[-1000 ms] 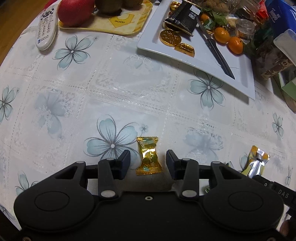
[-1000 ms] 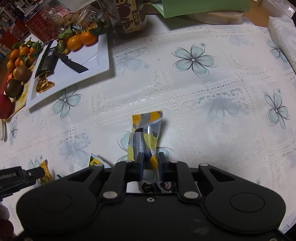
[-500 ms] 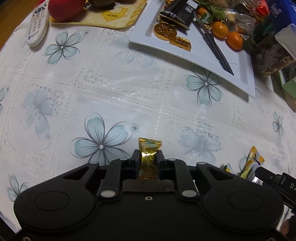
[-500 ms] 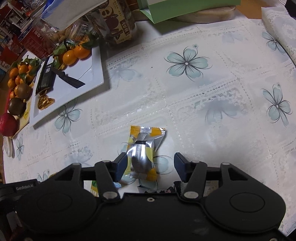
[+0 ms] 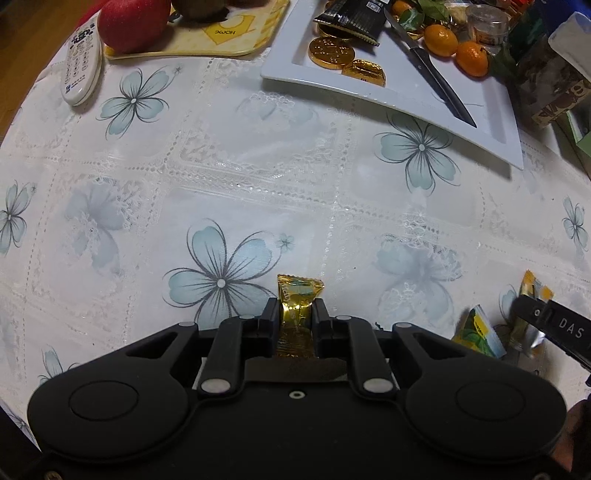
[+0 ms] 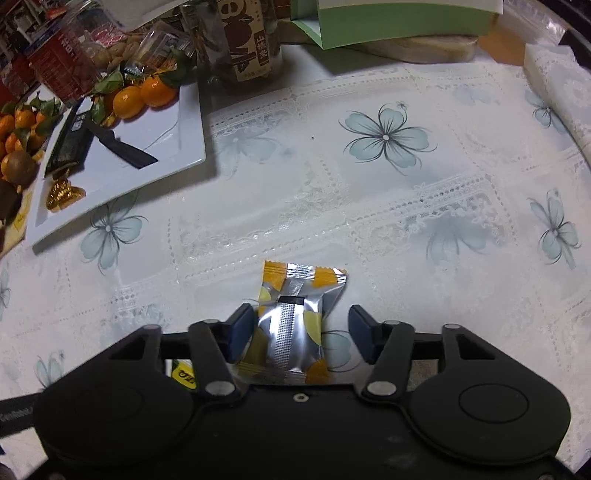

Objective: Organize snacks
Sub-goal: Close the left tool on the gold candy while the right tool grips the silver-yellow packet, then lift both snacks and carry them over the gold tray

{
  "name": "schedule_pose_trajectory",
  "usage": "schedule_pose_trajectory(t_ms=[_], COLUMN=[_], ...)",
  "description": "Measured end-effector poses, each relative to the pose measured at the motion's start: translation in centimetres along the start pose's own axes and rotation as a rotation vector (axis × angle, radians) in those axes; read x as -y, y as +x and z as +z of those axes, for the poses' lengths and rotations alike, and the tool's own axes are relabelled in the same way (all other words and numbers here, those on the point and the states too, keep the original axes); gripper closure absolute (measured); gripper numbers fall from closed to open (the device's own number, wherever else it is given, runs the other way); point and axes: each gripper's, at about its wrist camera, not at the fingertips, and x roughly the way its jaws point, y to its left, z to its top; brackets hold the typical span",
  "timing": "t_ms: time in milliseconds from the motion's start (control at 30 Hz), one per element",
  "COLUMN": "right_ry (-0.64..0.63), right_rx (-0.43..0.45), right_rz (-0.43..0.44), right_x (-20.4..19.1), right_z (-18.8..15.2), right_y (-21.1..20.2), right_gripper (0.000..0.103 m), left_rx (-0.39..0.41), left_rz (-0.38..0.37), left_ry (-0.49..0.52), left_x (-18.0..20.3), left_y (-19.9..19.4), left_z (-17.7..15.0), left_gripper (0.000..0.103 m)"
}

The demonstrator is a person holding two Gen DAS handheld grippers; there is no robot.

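On the flowered bench cloth [image 5: 258, 177], the left gripper [image 5: 295, 317] points straight down and is clenched on a gold-foil candy [image 5: 297, 306], its pads pressing the wrapper's waist so the twisted end fans out ahead of the fingertips. Gripping it across the narrow middle looks the surest way to lift so small and slippery a thing.

The right gripper [image 6: 299, 328] straddles a silver-and-yellow snack packet [image 6: 291, 325] lying seam-up on the cloth. Its jaws have just been closing but stand apart: the left pad is at the packet's edge, the right pad clear of it, so the packet is not yet gripped.

Both snacks are well apart from the white rectangular plate [image 5: 491, 122], which probably is where they belong: it already carries gold chocolate coins [image 5: 332, 55], a black packet [image 5: 351, 22], small oranges [image 5: 469, 59] and a black-handled knife [image 5: 432, 74].

The left view alone shows the white remote control [image 5: 81, 70], the red apple [image 5: 133, 22] on a yellow tray [image 5: 229, 40], and a green-and-yellow sachet [image 5: 476, 332] beside the right gripper's tip. The right view alone shows the labelled jar [image 6: 243, 40] and green box [image 6: 399, 22] behind the plate, and that the silver packet lies flat, only half enclosed.
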Motion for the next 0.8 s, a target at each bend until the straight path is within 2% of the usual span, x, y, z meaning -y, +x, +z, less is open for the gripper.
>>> schedule_pose_trajectory(t_ms=[33,67,233,400,533,800], right_ry=[-0.030,-0.047,0.001,-0.015,-0.031,-0.051], right_rx=[0.003,0.001,-0.036,0.018,0.037,0.001], right_rz=[-0.013,-0.006,0.055,0.083,0.141,0.236], right_x=[-0.2,-0.1,1.2,1.9,2.4,3.8], right_z=[-0.1,-0.1,0.0,-0.3,-1.2,-4.7], right_y=[0.0,-0.1,-1.0,-4.7,-8.0,-13.8], right_gripper=[0.065,0.067,0.068,0.068,0.068,0.068], left_rx=[0.003,0.005,0.019,0.059,0.092,0.130], left_rz=[0.010,0.018,0.037,0.061,0.072,0.025], left_ry=[0.005,0.009,0.029,0.063,0.093,0.152], left_x=[0.1,0.2,0.5,0.3,0.3,0.1], left_y=[0.0,-0.1,-1.1,-4.1,-6.5,-11.3], left_z=[-0.1,-0.1,-0.9,-2.4,-4.0,-8.9], left_gripper=[0.080,0.080,0.080,0.080,0.080,0.080])
